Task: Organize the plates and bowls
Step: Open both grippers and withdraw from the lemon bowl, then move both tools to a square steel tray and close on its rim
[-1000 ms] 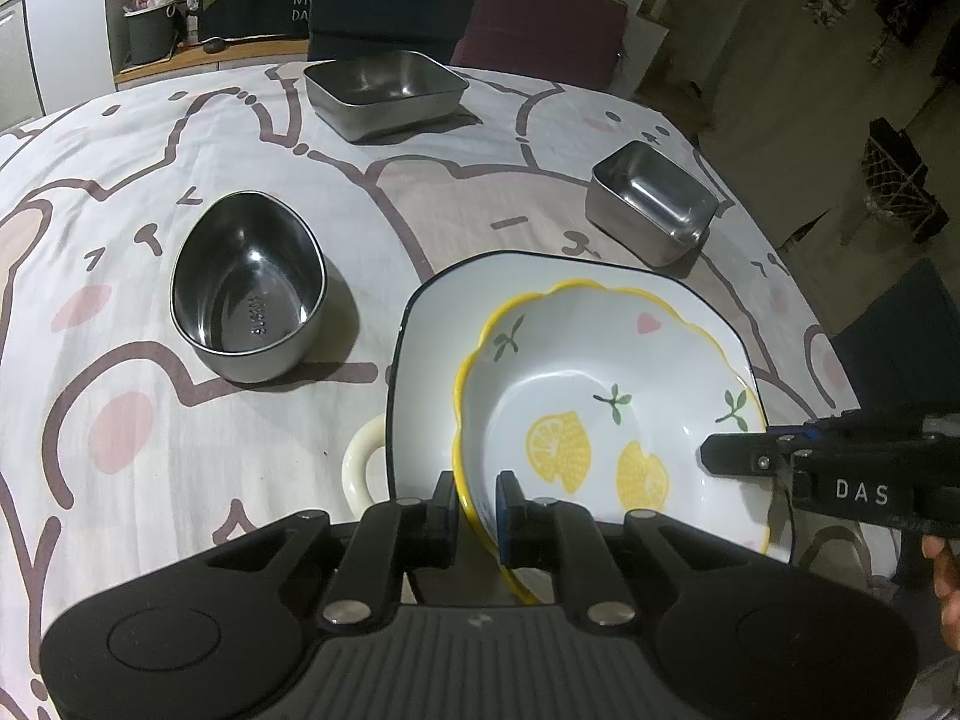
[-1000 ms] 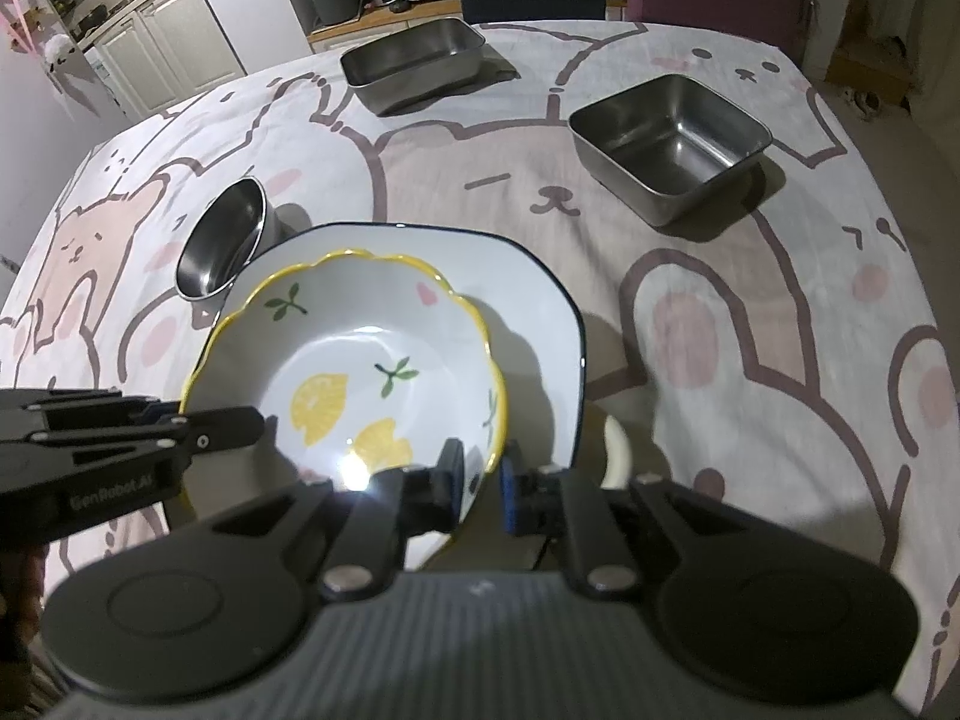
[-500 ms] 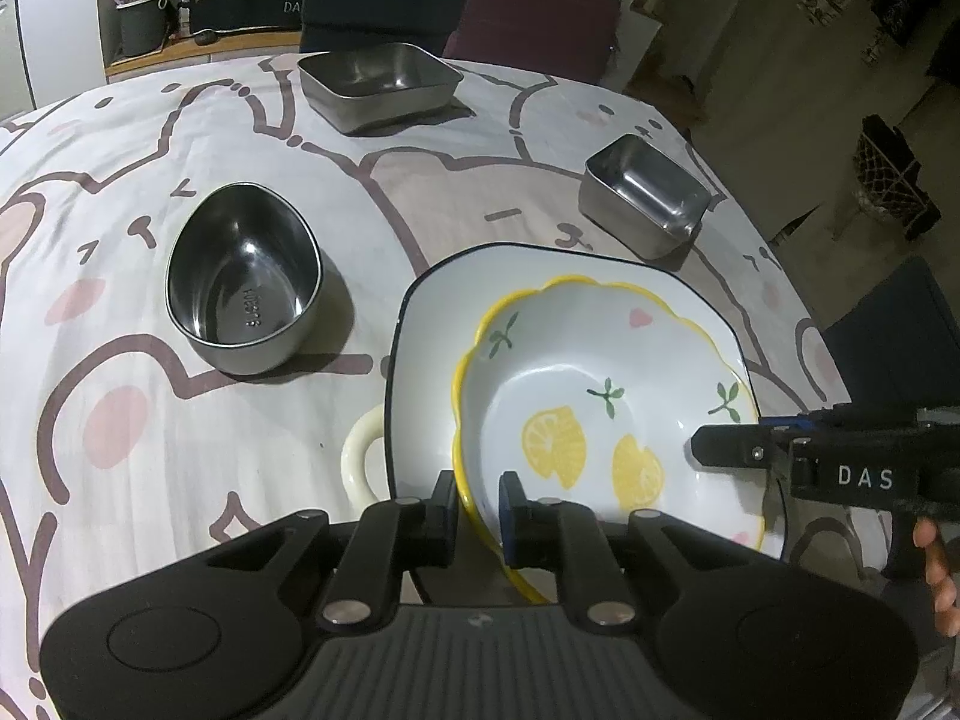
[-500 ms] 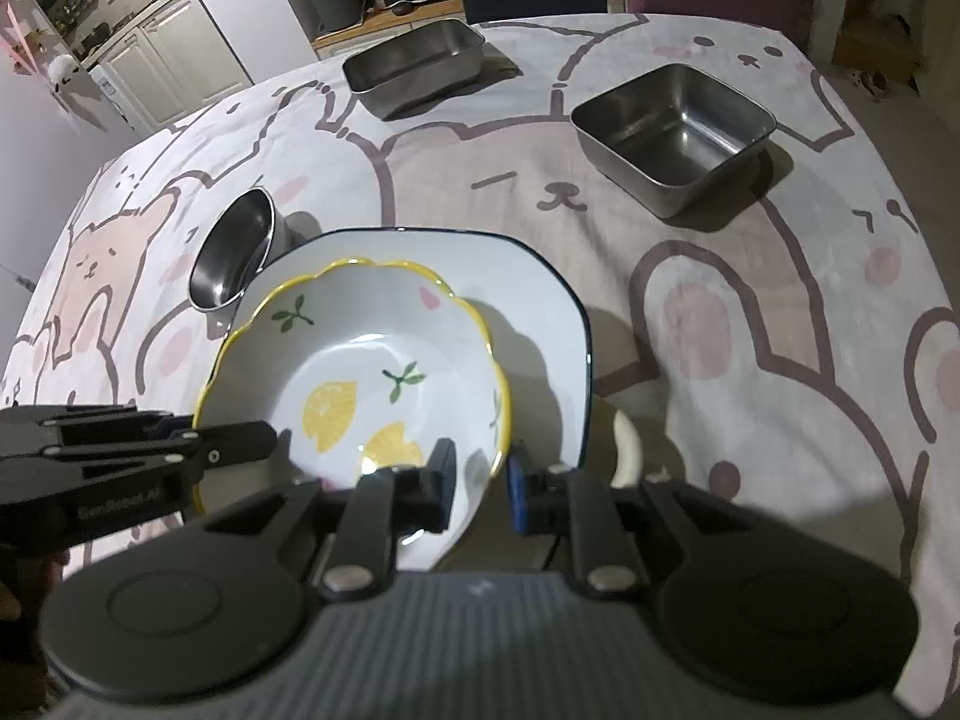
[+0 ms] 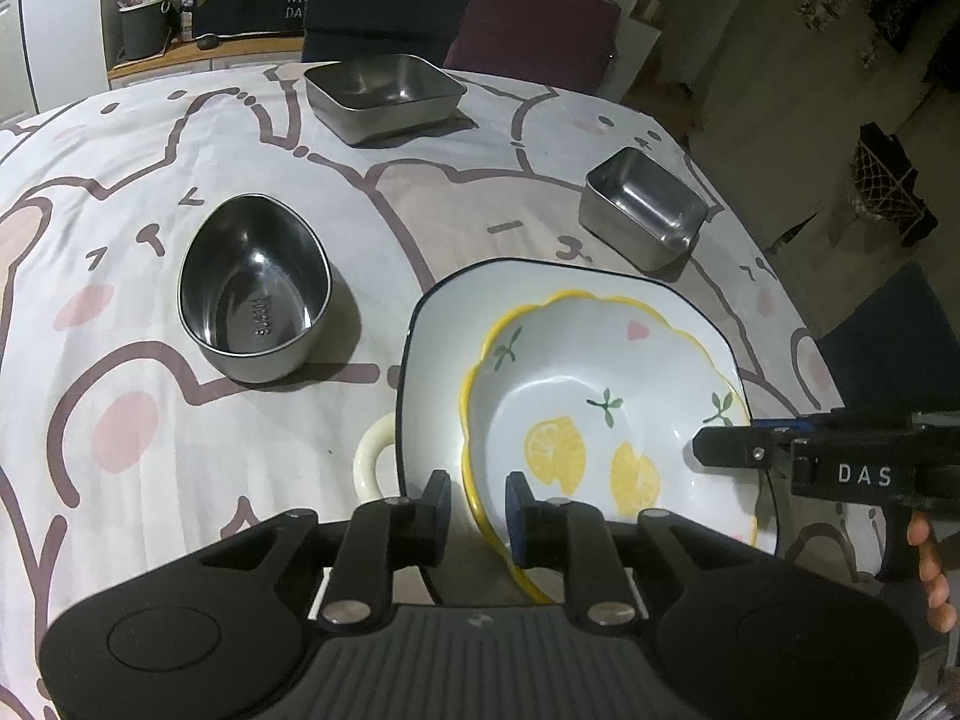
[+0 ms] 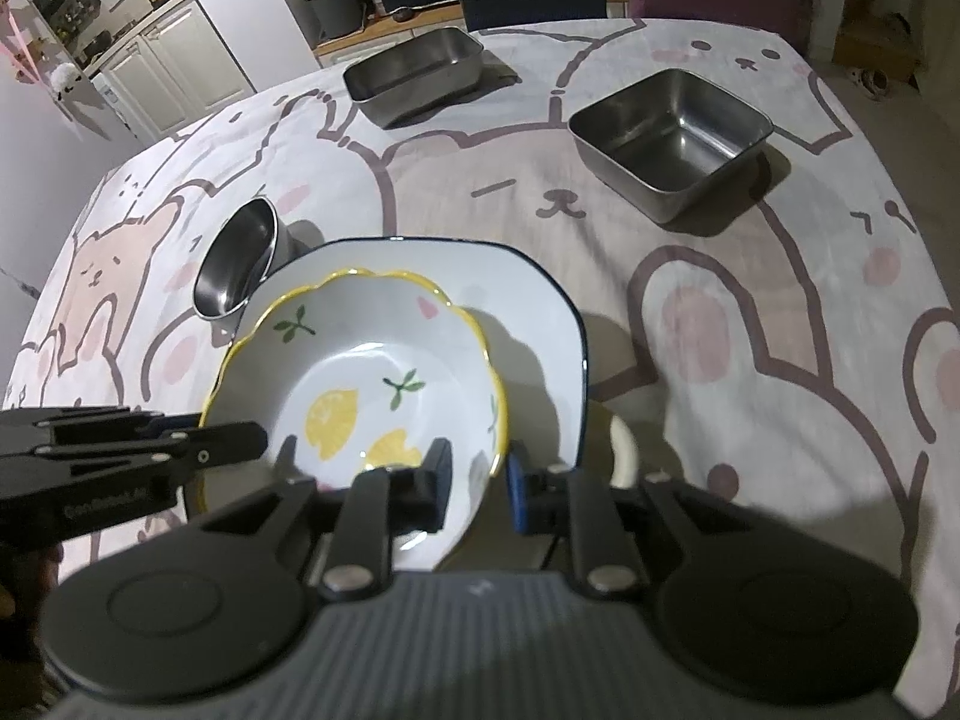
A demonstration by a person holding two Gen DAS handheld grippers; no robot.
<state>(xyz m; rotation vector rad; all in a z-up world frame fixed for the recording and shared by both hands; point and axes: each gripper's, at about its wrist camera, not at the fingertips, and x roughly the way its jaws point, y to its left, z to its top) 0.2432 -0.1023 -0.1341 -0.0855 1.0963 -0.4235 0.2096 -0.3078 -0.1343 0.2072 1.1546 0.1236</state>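
Sitting inside the white square plate (image 5: 540, 300) with its dark blue edge, the scalloped lemon bowl (image 5: 600, 384) shows a yellow rim, green sprigs and two lemon slices. The left gripper (image 5: 477, 501) straddles the bowl's near rim, jaws opening, pads clear of it; the right gripper (image 6: 478, 483) likewise stands apart around the opposite rim.

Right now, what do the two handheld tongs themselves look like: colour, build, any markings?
Both are matte black plastic. The left tongs have two angular fingers with blue pads, silver pivot screws, round discs either side and a ribbed centre. The right tongs look the same. Seen side-on from the left view, the right unit carries white "DAS" lettering; the left unit's side has faint grey lettering, too blurred to read. No sleeves visible.
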